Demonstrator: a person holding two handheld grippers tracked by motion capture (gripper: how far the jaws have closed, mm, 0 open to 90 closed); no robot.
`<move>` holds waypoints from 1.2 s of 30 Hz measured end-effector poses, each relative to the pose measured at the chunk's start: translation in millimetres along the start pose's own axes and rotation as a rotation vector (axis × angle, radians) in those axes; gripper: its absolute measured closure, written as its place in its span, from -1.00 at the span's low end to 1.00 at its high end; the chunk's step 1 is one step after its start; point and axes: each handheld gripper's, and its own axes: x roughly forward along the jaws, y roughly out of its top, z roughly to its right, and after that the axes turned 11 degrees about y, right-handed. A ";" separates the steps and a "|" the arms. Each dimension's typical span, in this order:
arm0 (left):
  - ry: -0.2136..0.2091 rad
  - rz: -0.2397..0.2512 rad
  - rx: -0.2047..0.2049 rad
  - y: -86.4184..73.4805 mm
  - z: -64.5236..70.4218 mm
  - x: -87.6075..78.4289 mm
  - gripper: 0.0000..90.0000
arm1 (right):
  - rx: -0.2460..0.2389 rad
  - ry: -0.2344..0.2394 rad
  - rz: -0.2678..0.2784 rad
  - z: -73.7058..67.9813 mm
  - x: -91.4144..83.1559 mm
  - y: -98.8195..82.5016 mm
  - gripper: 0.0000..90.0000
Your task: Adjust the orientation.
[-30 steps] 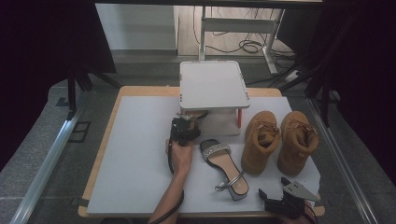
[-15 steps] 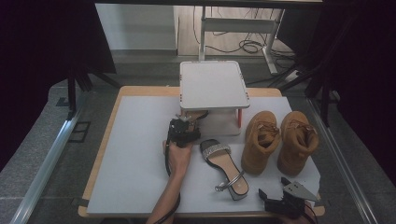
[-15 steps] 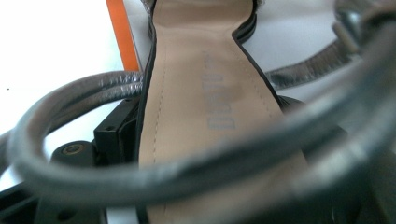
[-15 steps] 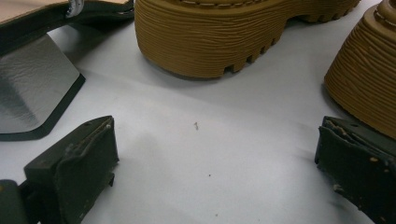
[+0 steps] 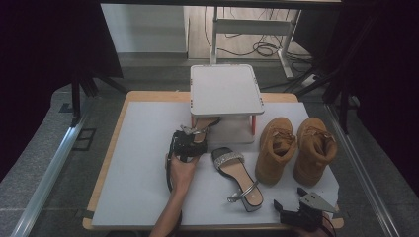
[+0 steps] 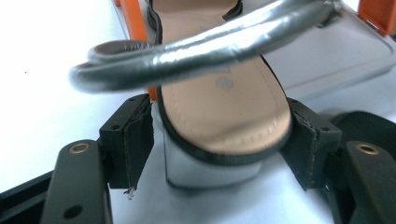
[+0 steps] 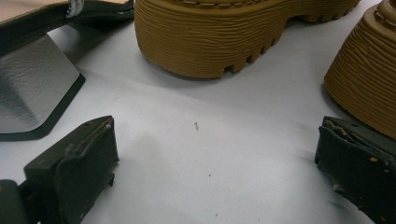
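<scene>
A tan sandal [image 5: 203, 126] with a silver ankle strap [image 6: 205, 44] lies with its toe under the white stand [image 5: 225, 89]. Its silver block heel [image 6: 205, 163] sits between the jaws of my left gripper [image 5: 190, 136], which have just been closing a little. The left pad [image 6: 137, 140] stands just clear of the sole, so the left gripper [image 6: 217, 135] is open. A matching sandal [image 5: 237, 175] lies loose on the white table [image 5: 143, 148]. My right gripper [image 5: 289, 207] rests at the table's near right edge. In its own view, the right gripper [image 7: 215, 163] is open over bare table.
Two tan lug-soled boots [image 5: 276, 150] [image 5: 314, 148] stand right of the stand, their soles [image 7: 224, 37] just ahead of the right gripper. The loose sandal's heel [image 7: 32, 88] is at that view's left. The table's left half is bare.
My left gripper has drawn back a little toward the person while the sandal's toe stays under the stand. The right gripper has not moved.
</scene>
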 end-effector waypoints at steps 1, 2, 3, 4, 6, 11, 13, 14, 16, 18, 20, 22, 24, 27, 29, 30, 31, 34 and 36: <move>-0.009 0.002 0.005 -1.9 -1.6 -3.6 -0.29 | 0.000 0.000 0.000 0.0 0.0 0.0 -1.00; -0.013 0.002 0.008 -2.8 -2.3 -5.5 -0.27 | 0.000 0.000 0.000 0.0 0.0 0.0 -1.00; -0.017 0.006 0.011 -4.1 -3.1 -8.1 -0.25 | 0.000 0.000 0.000 0.0 0.0 0.0 -1.00; -0.021 0.010 0.013 -5.5 -4.0 -10.8 -0.23 | 0.000 0.000 0.000 0.0 0.0 0.0 -1.00; -0.034 0.016 0.015 -8.0 -6.3 -15.5 -0.18 | 0.000 0.000 0.000 0.0 0.0 0.0 -1.00; -0.064 0.034 0.009 -15.6 -14.4 -27.8 -0.05 | 0.002 0.000 0.001 -0.1 0.1 0.0 -1.00; -0.079 0.044 0.009 -18.1 -17.7 -32.0 0.02 | 0.000 0.000 0.000 0.0 0.1 0.0 -1.00; -0.080 0.048 0.010 -19.1 -19.0 -34.0 0.05 | -0.001 0.000 0.000 0.0 0.1 0.0 -1.00; -0.091 0.055 0.019 -21.4 -21.6 -37.2 0.17 | -0.001 0.000 0.000 0.0 0.1 0.0 -1.00; -0.092 0.058 0.028 -23.6 -23.3 -39.3 0.27 | 0.000 0.000 0.000 0.0 0.1 0.0 -1.00; -0.105 0.053 0.039 -25.5 -24.4 -39.5 0.40 | 0.000 0.000 0.000 0.0 0.1 0.0 -1.00; -0.113 0.046 0.057 -27.5 -24.3 -38.7 0.55 | 0.000 0.000 0.000 0.0 0.1 0.0 -1.00; -0.122 0.033 0.082 -28.8 -23.1 -37.0 0.66 | 0.000 0.000 0.000 0.0 0.1 0.0 -1.00; -0.122 0.026 0.106 -29.6 -21.9 -34.8 0.88 | 0.000 0.000 0.000 0.0 0.1 0.0 -1.00; -0.115 0.019 0.119 -29.7 -21.9 -33.3 0.91 | 0.000 0.000 0.000 0.0 0.1 0.0 -1.00; -0.110 0.019 0.124 -29.7 -22.0 -32.4 0.95 | 0.000 0.000 0.000 0.0 0.1 0.0 -1.00; -0.107 0.016 0.125 -29.5 -22.6 -31.3 0.97 | 0.000 0.000 0.000 0.0 0.1 0.0 -1.00; -0.107 0.013 0.122 -28.2 -23.0 -29.0 0.99 | 0.000 0.000 0.000 0.0 0.1 0.0 -1.00; -0.110 0.016 0.123 -27.0 -22.1 -28.1 0.99 | 0.000 0.000 0.000 0.0 0.1 0.0 -1.00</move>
